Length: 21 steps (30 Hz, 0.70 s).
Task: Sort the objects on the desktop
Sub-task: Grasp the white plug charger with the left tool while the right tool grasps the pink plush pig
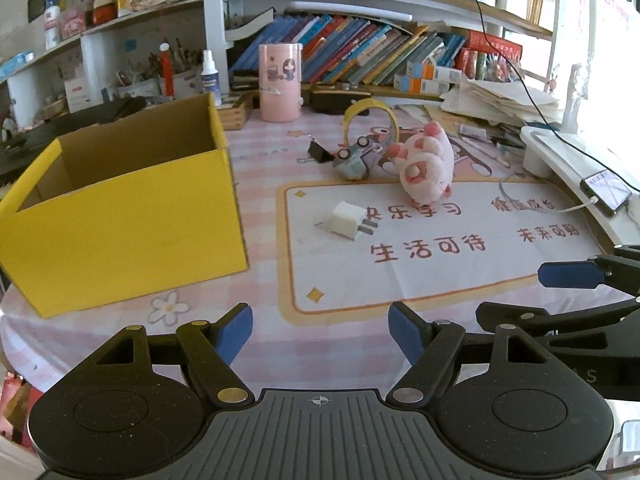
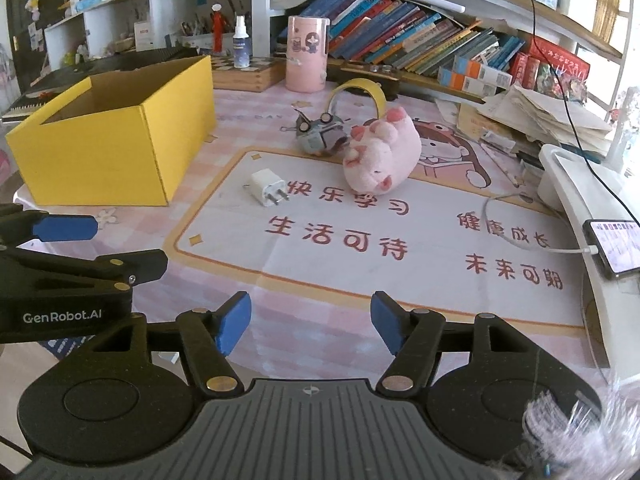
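An open yellow cardboard box stands at the left of the desk. On the mat lie a white plug adapter, a pink plush pig, a grey toy car, a black binder clip and a yellow tape roll. My left gripper is open and empty near the front edge. My right gripper is open and empty beside it.
A pink cylinder holder stands at the back before rows of books. A phone on a cable lies on a white stand at the right. Paper stacks sit back right.
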### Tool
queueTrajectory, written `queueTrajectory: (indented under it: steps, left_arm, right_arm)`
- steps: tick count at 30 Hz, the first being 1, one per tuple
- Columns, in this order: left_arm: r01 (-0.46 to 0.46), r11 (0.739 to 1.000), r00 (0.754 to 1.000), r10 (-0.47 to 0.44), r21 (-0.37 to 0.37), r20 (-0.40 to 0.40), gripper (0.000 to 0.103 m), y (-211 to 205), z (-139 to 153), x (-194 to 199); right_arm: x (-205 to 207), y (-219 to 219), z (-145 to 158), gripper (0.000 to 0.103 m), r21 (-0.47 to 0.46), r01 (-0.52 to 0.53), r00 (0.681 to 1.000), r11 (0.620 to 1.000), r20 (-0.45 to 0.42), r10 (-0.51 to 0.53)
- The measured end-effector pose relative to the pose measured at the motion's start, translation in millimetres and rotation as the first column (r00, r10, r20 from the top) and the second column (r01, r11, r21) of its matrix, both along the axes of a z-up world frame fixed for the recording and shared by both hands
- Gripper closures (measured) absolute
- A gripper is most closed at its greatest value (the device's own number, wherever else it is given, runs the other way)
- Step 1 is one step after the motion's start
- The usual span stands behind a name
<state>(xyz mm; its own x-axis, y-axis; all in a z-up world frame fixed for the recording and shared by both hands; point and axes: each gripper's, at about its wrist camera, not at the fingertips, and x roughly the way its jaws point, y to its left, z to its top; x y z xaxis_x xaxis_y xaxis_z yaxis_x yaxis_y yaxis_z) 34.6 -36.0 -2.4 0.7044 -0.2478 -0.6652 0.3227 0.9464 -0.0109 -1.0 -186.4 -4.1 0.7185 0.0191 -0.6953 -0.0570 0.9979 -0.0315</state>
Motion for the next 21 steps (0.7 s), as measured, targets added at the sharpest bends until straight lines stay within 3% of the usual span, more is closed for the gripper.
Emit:
queueTrajectory:
  steps: [9, 21]
  left_arm:
    - [0.021, 1.000, 1.000, -0.021, 0.009, -0.015, 0.026, -30, -3, 22]
    - [-0.043, 0.999, 0.999, 0.043, 0.002, -0.031, 0.027, -56, -7, 57]
  right_arm:
    - [21, -30, -3, 0.038, 0.007, 0.030, 0.999, 1.000, -0.021, -0.030]
    - [61, -62, -4, 0.038, 0.002, -0.011, 0.999, 1.000, -0.033, 0.011]
